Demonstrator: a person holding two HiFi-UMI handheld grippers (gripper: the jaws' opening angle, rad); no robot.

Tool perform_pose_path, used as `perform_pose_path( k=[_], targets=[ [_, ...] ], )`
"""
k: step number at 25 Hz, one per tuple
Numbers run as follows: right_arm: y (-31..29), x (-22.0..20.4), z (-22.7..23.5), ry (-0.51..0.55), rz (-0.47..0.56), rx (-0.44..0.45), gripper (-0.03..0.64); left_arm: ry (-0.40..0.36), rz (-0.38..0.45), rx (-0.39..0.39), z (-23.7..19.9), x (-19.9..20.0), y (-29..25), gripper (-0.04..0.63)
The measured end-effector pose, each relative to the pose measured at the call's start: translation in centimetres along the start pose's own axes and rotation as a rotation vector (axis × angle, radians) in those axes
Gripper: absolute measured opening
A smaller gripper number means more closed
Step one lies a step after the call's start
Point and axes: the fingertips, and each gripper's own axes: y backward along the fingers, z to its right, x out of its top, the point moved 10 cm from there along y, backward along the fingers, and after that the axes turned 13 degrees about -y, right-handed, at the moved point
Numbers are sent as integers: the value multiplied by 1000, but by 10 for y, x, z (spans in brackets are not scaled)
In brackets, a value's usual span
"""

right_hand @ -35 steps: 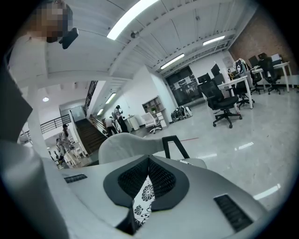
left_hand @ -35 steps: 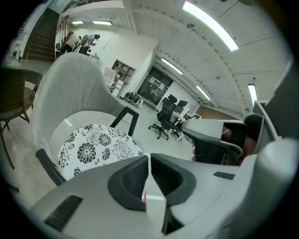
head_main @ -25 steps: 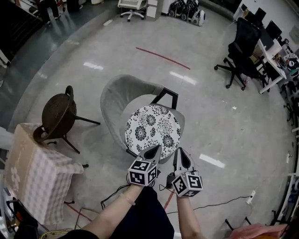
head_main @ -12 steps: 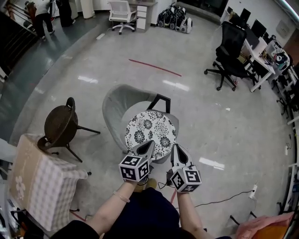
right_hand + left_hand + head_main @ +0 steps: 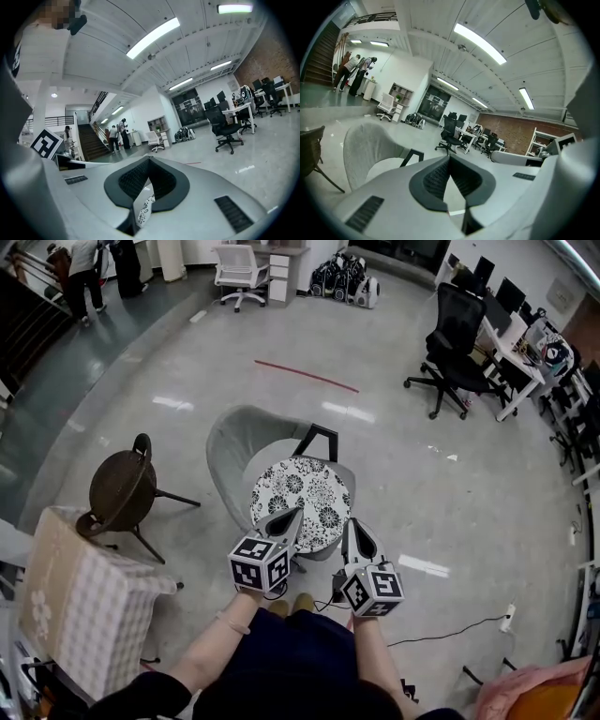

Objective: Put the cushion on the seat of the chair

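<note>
The round cushion (image 5: 302, 502), white with black flowers, lies flat over the seat of the grey tub chair (image 5: 234, 442). My left gripper (image 5: 289, 515) is shut on its near edge, and my right gripper (image 5: 352, 524) is shut on the same edge further right. A strip of flowered fabric (image 5: 143, 206) sticks out between the right pads. In the left gripper view a thin pale edge shows between the shut pads (image 5: 436, 180), with the grey chair (image 5: 365, 147) beyond. Whether the cushion's far part rests on the seat is hidden.
A brown wicker chair (image 5: 117, 486) stands left of the grey chair, and a checked-cloth-covered piece (image 5: 80, 601) sits at the near left. Black office chairs (image 5: 450, 329) and desks (image 5: 530, 334) line the right. A cable (image 5: 441, 634) runs across the floor at my right.
Both grippers have risen with the cushion's near edge still in them, and the head view has pulled back and up. The grip has not changed.
</note>
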Motion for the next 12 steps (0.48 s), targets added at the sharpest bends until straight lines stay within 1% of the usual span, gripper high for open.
perform_pose_path(
  k=[7,12],
  targets=[
    [5,9,-2,36,15,12,0,20,7,-4,2,-6,4,15],
    [7,5,-6,44,2,18,0,30,3,-2,1,-11,6,15]
  ],
)
